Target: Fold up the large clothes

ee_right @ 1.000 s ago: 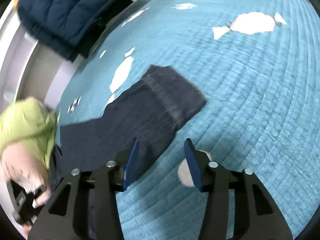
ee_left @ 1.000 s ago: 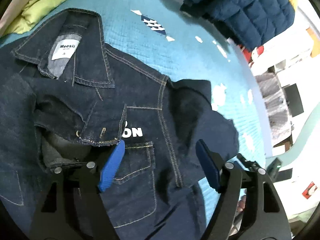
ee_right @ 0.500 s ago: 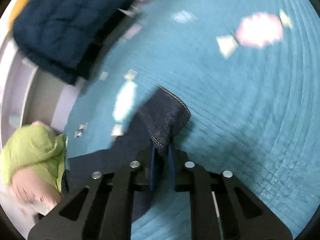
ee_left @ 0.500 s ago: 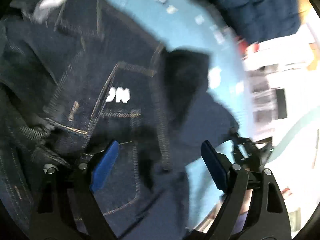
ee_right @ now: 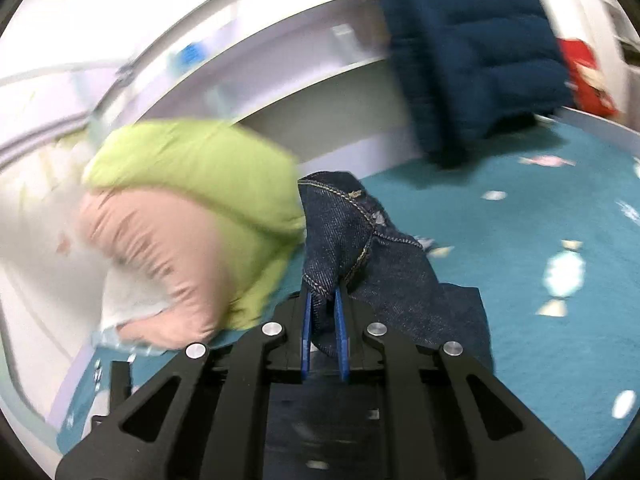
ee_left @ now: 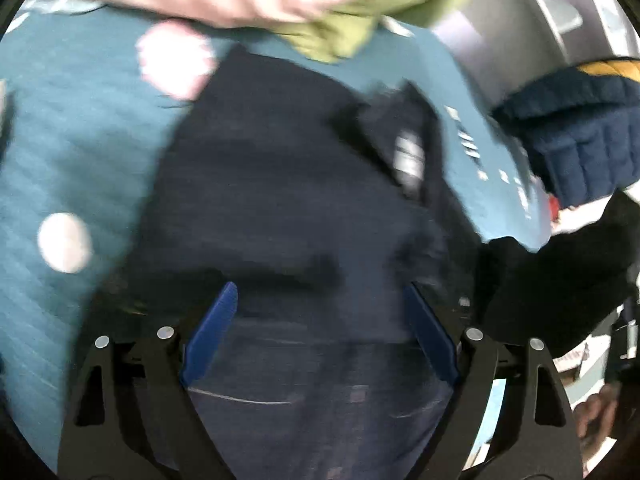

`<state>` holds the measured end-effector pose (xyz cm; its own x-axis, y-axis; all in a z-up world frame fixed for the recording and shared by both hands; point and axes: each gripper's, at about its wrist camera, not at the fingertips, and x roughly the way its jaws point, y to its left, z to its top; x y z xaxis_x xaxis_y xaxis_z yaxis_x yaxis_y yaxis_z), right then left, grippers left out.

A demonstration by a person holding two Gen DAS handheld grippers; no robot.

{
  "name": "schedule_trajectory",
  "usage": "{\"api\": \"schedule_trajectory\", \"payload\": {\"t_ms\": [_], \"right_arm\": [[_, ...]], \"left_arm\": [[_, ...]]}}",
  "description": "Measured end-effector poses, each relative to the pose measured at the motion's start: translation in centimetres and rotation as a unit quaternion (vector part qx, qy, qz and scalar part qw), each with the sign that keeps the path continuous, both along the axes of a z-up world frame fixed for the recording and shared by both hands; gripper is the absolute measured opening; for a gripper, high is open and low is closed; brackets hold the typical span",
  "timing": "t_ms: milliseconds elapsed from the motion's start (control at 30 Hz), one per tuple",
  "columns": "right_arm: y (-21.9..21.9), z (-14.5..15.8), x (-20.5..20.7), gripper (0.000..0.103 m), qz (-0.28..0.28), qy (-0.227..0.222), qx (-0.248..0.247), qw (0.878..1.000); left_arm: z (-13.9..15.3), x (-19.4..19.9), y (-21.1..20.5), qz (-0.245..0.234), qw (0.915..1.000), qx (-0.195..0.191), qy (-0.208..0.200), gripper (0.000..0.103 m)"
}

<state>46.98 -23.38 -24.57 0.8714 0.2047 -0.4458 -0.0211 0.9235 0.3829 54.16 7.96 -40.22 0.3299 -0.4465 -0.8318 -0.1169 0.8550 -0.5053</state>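
- The right gripper [ee_right: 323, 312] has its blue pads pinched tight on a stitched cuff of the dark blue denim jacket [ee_right: 360, 248], the sleeve rising out of the jaws and draping back down to the bed.
- The left gripper [ee_left: 320, 316] hangs with its blue fingers [ee_left: 210, 332] spread wide and nothing between them, directly above the jacket's body [ee_left: 288, 200].
- The jacket lies spread on the teal quilted bedspread with pale candy prints [ee_left: 72, 160], its collar and white label [ee_left: 408, 156] toward the far right edge in the left wrist view.
- Risks, as I judge them: the cuff is held only by a narrow bite of fabric, so a quick swing could pull it free; the sleeve could also land twisted, since both views are blurred by motion and the body is not pinned.
- The lime-green and pink bundle of bedding [ee_right: 192, 220] sits just beside the held cuff and might snag it.
- Count: one denim jacket, two grippers, one green-pink bundle, one navy quilted puffer jacket [ee_right: 472, 52] at the bed's far edge.
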Motion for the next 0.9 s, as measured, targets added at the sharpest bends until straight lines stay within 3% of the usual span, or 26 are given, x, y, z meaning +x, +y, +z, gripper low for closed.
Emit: {"api": "schedule_trajectory", "payload": {"t_ms": [67,167,300,367,433,467,500,567,600,633,800,900], "right_arm": [[4.4,-1.2,1.8,0.01,0.033,0.015,0.001,0.999],[10.6,-4.8,4.4,0.01,0.072,0.063,-0.003,0.995],[17.2,-11.5,7.1,0.011,0.118,0.149,-0.013,0.982],[18.1,-15.0,7.5,0.013,0.119,0.203,0.0,0.972],[17.9,-17.9,7.5,0.015,0.111,0.243,0.02,0.963],[17.7,-18.3,7.3,0.016,0.111,0.243,0.032,0.963],[17.2,-18.2,6.9,0.017,0.114,0.237,0.048,0.964],[16.6,-17.1,6.5,0.034,0.132,0.237,0.07,0.96],[16.2,-16.2,6.2,0.056,0.137,0.231,0.078,0.96],[15.6,-14.8,5.7,0.064,0.14,0.217,0.077,0.963],[11.8,-9.3,4.3,0.065,0.11,0.171,0.058,0.977],[7.9,-8.2,3.8,0.065,0.077,0.173,0.024,0.982]], "left_arm": [[-0.6,-0.1,2.2,0.007,1.0,-0.004,0.005,0.085],[-0.8,-0.4,4.3,0.014,0.9991,-0.041,-0.001,0.085],[0.8,-0.7,5.3,-0.001,0.999,-0.023,-0.038,0.085],[1.2,-0.9,5.9,0.0,0.999,0.006,-0.044,0.086],[1.3,-1.2,6.9,0.002,0.9992,0.0,-0.04,0.086],[1.4,-1.3,7.3,0.003,0.9993,0.003,-0.038,0.086],[1.8,-1.5,7.5,0.003,0.9991,0.008,-0.042,0.086],[2.6,-1.6,7.5,0.002,0.9983,0.021,-0.055,0.086],[3.4,-1.8,7.4,0.001,0.9974,0.028,-0.066,0.086],[4.0,-1.6,7.2,0.002,0.9968,0.03,-0.074,0.086],[5.9,0.2,4.5,0.008,0.9955,0.005,-0.094,0.086],[6.1,1.3,1.4,-0.028,0.9961,0.011,-0.083,0.086]]}}
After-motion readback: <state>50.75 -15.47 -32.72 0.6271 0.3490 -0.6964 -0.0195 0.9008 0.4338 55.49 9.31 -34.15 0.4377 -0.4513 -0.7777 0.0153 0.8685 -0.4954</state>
